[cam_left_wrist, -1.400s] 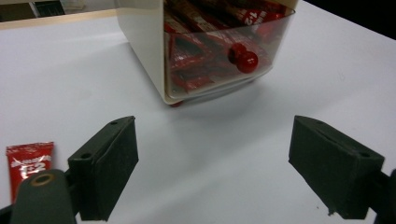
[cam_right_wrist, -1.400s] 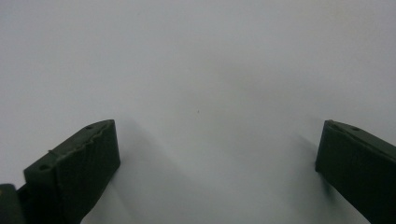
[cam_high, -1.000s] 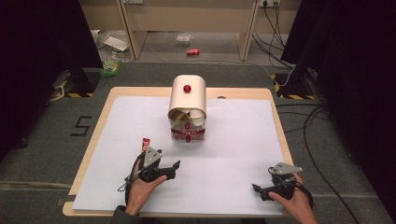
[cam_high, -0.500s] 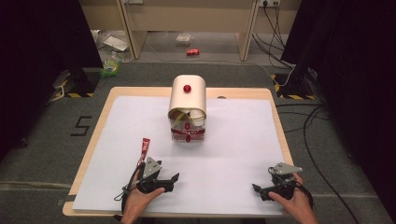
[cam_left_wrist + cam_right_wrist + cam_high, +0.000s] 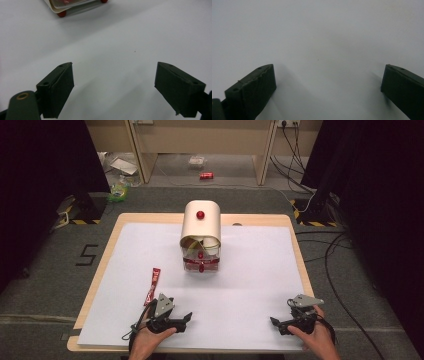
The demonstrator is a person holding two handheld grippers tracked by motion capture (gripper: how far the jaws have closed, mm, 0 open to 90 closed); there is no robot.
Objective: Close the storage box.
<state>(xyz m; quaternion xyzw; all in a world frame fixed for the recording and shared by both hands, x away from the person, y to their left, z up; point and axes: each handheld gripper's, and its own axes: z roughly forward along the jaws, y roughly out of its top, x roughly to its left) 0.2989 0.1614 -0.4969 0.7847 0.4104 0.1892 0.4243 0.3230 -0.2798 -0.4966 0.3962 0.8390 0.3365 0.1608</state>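
the red sachet lies flat on the white sheet of the table, toward its left side, apart from any finger. just in front of it, nearest the person, the left gripper rests low over the sheet in the left hand, its fingers released and spread wide with nothing between them. well apart at the right, the right gripper sits in the right hand, fingers likewise spread and empty. farther back at mid table stands the cream bread-box-like container with red knobs, its roll lid partly raised.
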